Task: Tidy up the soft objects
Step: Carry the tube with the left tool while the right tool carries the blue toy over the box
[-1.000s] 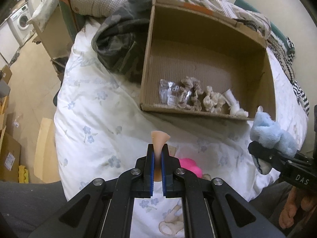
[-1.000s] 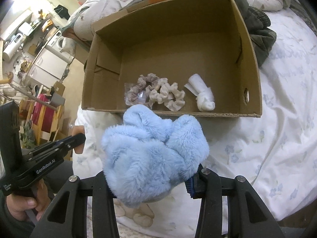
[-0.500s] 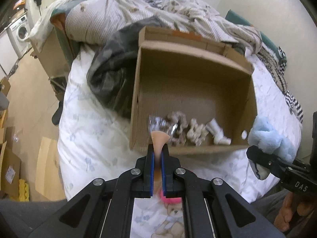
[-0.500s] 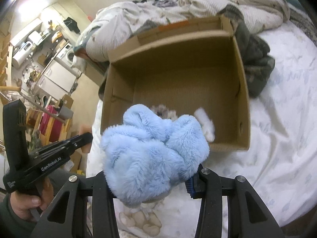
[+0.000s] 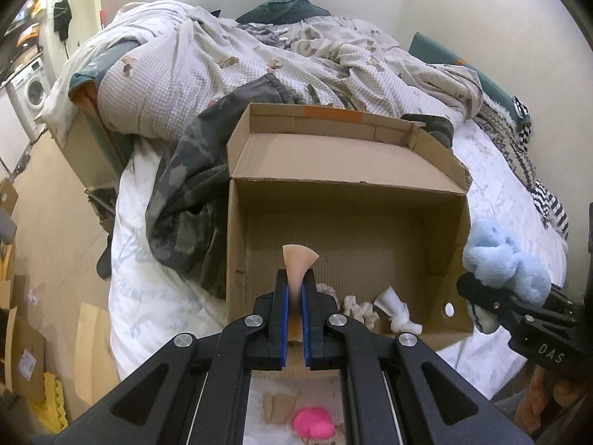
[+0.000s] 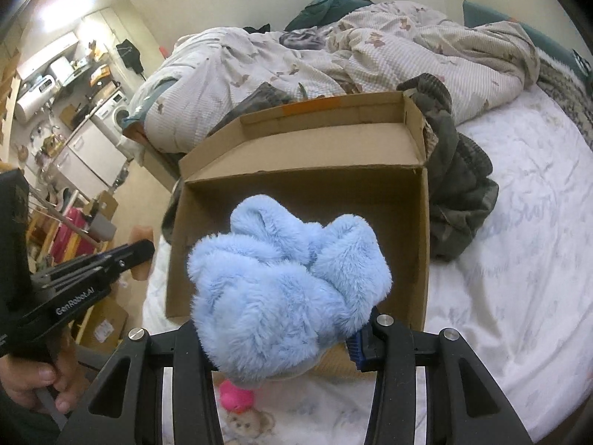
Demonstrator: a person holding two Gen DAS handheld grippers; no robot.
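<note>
Far left in the left wrist view: a washing machine point(image 5: 35, 87) against the wall and flat cardboard pieces point(image 5: 22, 356) on the floor beside the bed. A dark camouflage garment point(image 5: 185, 200) lies bunched on the white floral sheet point(image 5: 148, 296), touching the left wall of the open cardboard box point(image 5: 237, 244). Behind the box, a crumpled checked duvet point(image 5: 207, 66) covers the head of the bed.

Left gripper point(image 5: 293, 304): jaws nearly closed, pinching a thin peach-coloured soft piece point(image 5: 299, 259) that stands upright above the pads. It sits before the near wall of the box.

Inside the box, along the near wall: beige scrunchies point(image 5: 357, 309) and, just right of them, a white rolled item point(image 5: 394, 309). The gripper partly hides this row.

On the sheet below the gripper, a pink fluffy item point(image 5: 313, 424) is partly visible.

Right gripper point(image 6: 281, 337): jaws part-way apart, clamped on a light blue fluffy item point(image 6: 289, 282). In its own view this bundle blocks most of the box interior. In the left wrist view it is held just right of the box's right wall.

Far right: a striped knitted cloth point(image 5: 548, 200) at the bed's edge.
</note>
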